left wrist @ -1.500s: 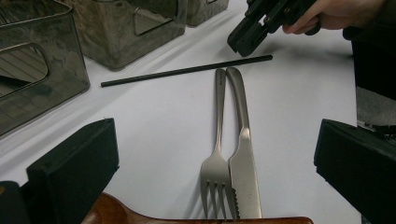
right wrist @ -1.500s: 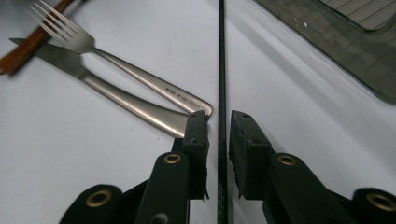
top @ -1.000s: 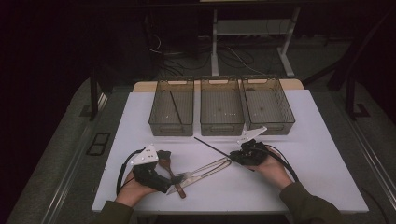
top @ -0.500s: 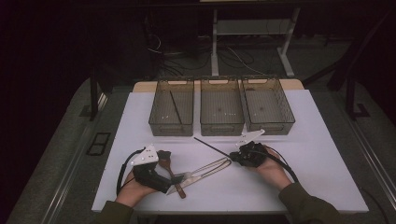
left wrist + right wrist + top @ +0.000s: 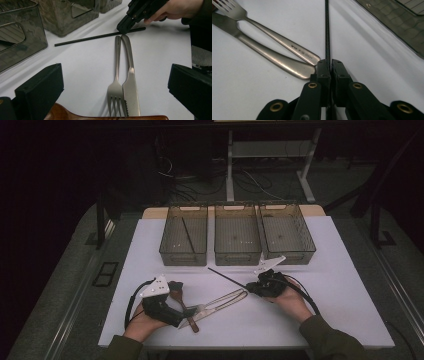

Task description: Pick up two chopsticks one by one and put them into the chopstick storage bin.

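Observation:
A thin black chopstick (image 5: 226,276) lies slanted on the white table (image 5: 340,285). My right gripper (image 5: 253,289) is shut on its near end, and the right gripper view shows the pads (image 5: 323,68) pinching the chopstick (image 5: 327,30). A steel fork (image 5: 116,75) and knife (image 5: 130,75) lie side by side between the two hands. My left gripper (image 5: 181,304) rests low, with its jaws wide apart and nothing gripped. It sits over a brown wooden handle (image 5: 100,117) that lies just in front of it.
Three smoky plastic bins stand in a row at the back: left (image 5: 170,251), middle (image 5: 237,255), right (image 5: 306,245). A second chopstick (image 5: 188,235) lies in the left bin. Cables trail from both grippers toward the table's front edge.

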### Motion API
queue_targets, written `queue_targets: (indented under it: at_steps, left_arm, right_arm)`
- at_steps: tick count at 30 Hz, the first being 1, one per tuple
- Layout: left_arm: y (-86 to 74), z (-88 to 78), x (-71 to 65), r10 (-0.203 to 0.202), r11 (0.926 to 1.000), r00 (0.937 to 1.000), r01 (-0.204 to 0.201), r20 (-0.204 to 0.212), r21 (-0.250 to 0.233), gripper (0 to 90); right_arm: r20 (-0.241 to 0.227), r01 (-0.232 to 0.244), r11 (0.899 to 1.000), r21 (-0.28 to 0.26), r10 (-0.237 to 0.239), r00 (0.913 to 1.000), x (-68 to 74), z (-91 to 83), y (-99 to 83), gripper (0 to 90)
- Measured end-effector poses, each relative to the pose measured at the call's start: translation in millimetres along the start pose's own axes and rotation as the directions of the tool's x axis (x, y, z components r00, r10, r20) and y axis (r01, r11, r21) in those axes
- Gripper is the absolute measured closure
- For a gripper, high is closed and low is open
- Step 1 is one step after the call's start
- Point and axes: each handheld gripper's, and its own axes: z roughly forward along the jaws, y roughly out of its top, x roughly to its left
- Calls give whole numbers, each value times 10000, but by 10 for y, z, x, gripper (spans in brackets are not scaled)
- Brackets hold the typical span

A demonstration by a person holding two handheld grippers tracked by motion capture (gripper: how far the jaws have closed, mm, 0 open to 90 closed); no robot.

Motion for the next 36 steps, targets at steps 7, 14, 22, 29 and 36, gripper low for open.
queue_targets:
  at_steps: [7,14,22,29,36]
  left_arm:
    - [1,0,0,12,10000,10000,-12,-4,-10,0]
    - [1,1,-3,-1,10000,10000,1,-5,-2,0]
    - [1,4,-5,10,10000,10000,-10,-10,24,0]
    - [2,6,-6,40,10000,10000,-40,-6,37,0]
    - [3,10,-9,20,10000,10000,-20,-2,39,0]
  right_arm:
    - [-56,-190,9995,-270,189,9998,-36,-72,2,850]
    - [-91,-331,9976,-609,326,9994,-68,-195,24,851]
    - [-110,-407,9924,-1161,397,9992,-84,-351,69,851]
    - [-160,-352,9867,-1585,331,9993,-73,-466,113,851]
    - [-237,-483,9789,-1985,444,9987,-89,-562,160,851]
